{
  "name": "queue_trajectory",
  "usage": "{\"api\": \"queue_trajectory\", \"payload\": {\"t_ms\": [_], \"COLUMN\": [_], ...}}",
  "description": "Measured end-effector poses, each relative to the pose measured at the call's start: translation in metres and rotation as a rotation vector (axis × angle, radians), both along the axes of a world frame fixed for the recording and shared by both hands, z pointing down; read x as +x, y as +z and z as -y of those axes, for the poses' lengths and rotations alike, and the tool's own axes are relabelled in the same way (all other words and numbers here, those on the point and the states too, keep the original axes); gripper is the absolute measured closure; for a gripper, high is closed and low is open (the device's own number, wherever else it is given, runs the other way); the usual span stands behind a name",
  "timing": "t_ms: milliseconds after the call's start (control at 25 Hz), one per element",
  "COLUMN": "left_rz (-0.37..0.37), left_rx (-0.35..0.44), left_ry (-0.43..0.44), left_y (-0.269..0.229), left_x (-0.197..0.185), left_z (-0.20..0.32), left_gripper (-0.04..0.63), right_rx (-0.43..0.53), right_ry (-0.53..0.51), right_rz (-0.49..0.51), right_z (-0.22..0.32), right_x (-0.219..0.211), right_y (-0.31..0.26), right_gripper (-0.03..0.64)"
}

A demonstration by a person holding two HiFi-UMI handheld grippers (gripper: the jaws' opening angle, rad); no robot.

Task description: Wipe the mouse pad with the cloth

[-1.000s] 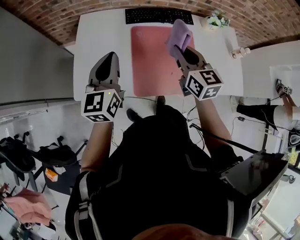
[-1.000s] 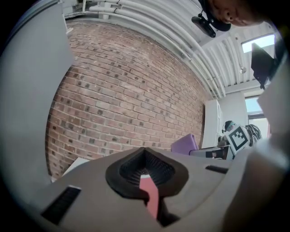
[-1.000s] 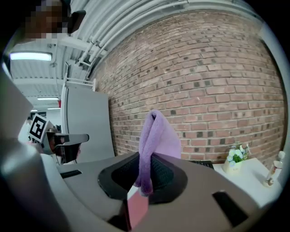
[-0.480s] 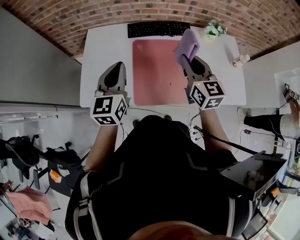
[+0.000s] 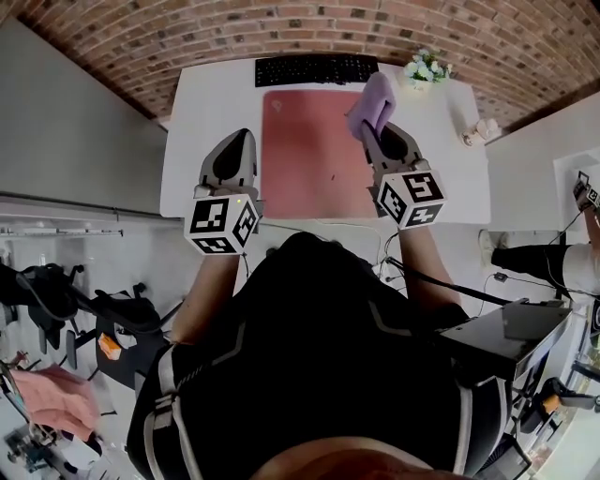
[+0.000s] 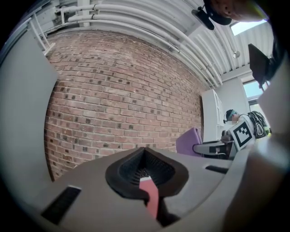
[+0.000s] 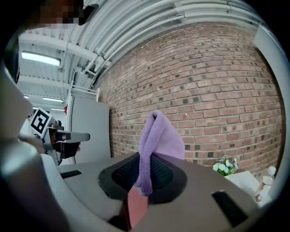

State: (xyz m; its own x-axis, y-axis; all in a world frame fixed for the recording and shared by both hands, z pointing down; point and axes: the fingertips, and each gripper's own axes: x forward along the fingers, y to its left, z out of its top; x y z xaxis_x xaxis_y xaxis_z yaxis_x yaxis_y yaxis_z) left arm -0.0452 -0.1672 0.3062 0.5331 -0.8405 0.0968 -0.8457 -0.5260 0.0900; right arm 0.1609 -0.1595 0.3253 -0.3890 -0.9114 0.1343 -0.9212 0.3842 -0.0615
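A pink mouse pad [image 5: 307, 155] lies on the white desk [image 5: 202, 112], in front of a black keyboard [image 5: 314, 68]. My right gripper [image 5: 377, 128] is shut on a purple cloth [image 5: 372, 101], which it holds above the pad's far right edge. In the right gripper view the cloth [image 7: 156, 144] stands folded up out of the right gripper [image 7: 145, 181], with the brick wall behind it. My left gripper [image 5: 233, 142] hovers over the desk left of the pad. The left gripper [image 6: 144, 168] is shut and holds nothing. From there the cloth [image 6: 189, 141] shows at the right.
A small pot of flowers [image 5: 427, 67] and a small pale object [image 5: 482, 129] stand at the desk's right end. The flowers [image 7: 225, 166] also show in the right gripper view. A brick wall [image 5: 281, 23] runs behind the desk. Office chairs [image 5: 56, 300] stand on the floor at the left.
The right gripper with the cloth has drifted from over the pad's far right corner toward its right edge. The left gripper has stayed left of the pad. The head view has shifted.
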Motion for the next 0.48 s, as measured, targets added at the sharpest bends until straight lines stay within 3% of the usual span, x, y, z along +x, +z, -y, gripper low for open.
{"api": "queue_trajectory", "payload": {"t_ms": [480], "left_rz": [0.021], "left_rx": [-0.022], "left_ry": [-0.021], "left_y": [0.0034], "left_x": [0.0119], "left_z": [-0.0093], "left_gripper": [0.594], "right_rx": [0.024], "right_ry": [-0.020], "right_rz": [0.033], "right_z": [-0.0027], "right_x": [0.0087], "right_y": [-0.0060], "right_gripper": [0.565]}}
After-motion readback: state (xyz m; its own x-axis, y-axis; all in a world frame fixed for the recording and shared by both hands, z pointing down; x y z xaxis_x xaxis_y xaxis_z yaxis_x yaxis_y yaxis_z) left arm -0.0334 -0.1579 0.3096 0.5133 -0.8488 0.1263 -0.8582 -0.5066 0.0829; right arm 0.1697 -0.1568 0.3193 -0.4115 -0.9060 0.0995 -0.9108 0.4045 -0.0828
